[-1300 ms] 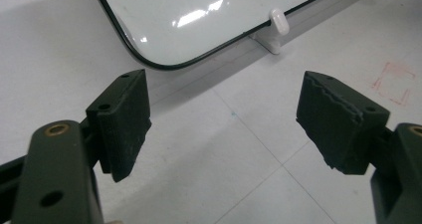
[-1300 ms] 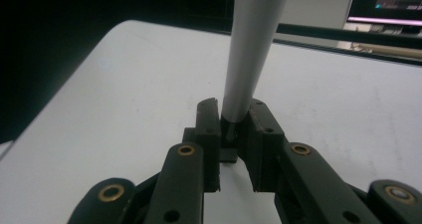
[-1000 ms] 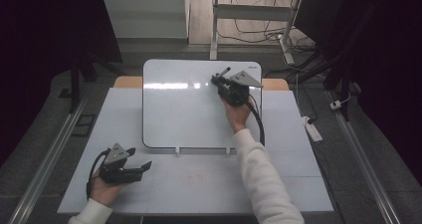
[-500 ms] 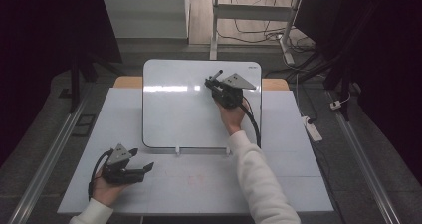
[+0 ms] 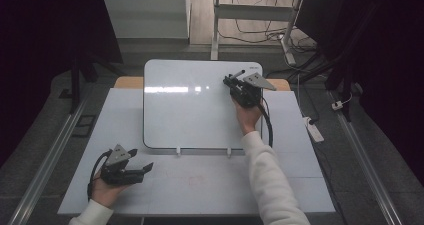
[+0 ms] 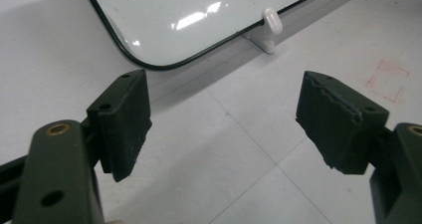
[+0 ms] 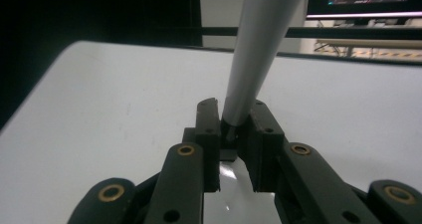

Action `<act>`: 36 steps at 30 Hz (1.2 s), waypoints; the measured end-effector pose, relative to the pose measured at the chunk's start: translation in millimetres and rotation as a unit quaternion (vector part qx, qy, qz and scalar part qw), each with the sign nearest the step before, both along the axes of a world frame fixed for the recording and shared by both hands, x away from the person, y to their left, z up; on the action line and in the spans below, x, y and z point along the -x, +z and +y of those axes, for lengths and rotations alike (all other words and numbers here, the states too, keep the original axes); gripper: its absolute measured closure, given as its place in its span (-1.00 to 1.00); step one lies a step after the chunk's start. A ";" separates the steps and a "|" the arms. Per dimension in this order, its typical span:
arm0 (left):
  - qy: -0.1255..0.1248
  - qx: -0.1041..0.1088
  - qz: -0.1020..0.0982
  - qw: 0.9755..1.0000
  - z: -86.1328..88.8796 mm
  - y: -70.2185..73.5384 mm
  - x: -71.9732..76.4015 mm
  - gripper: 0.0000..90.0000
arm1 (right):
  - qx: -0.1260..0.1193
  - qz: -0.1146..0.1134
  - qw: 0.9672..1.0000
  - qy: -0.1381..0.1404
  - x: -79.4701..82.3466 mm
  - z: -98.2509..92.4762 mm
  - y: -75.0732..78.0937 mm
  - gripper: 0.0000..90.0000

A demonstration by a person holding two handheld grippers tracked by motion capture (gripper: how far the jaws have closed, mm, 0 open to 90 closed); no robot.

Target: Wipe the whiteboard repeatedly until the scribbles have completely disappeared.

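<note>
Whiteboard (image 5: 190, 110) is lying flat in the middle of the table (image 5: 210, 190), its near edge sitting against two small white clips (image 6: 271, 22). The right gripper (image 5: 234, 79) is hovering over the board's far right corner, and the person's white sleeve (image 5: 270, 180) is reaching up from the bottom edge of the high view. In the right gripper view, its jaws are pressing tight on a pale grey marker (image 7: 256, 59) that is sticking up and away between the pads. Whether the marker's tip is touching the board cannot be told. The left gripper (image 5: 139, 167) is resting near the front left of the table, well apart from the board's rounded near corner. Its jaws are standing wide apart and holding nothing. A faint red square mark (image 6: 388, 79) is showing on the table just beyond them.
</note>
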State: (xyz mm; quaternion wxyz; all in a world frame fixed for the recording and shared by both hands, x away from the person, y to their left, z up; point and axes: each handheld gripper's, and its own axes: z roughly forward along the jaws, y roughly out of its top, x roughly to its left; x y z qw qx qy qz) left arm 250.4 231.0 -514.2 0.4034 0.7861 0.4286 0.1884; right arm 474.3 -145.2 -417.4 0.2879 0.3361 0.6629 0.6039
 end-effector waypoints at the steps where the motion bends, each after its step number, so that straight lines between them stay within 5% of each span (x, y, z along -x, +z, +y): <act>1: -0.001 -0.001 0.001 1.000 -0.3 -0.3 -0.5 -0.49 | 0.011 -0.003 1.000 0.002 2.2 3.1 -0.3 0.73; 5: -0.001 -0.003 0.002 1.000 -0.7 -0.7 -1.4 -0.50 | 0.059 0.004 0.996 0.068 11.4 24.4 -8.3 0.73; 9: 0.001 0.002 -0.001 1.000 0.7 0.2 0.0 -0.50 | 0.018 0.047 0.995 0.084 11.1 14.0 -10.6 0.73; 26: 0.008 0.005 -0.005 1.000 1.4 0.8 -0.1 -0.50 | 0.058 0.069 0.983 0.159 97.8 -24.7 -10.0 0.73; 36: 0.014 0.013 -0.013 1.000 1.9 2.9 -0.4 -0.50 | 0.084 0.109 0.968 0.209 127.3 -14.8 -32.0 0.73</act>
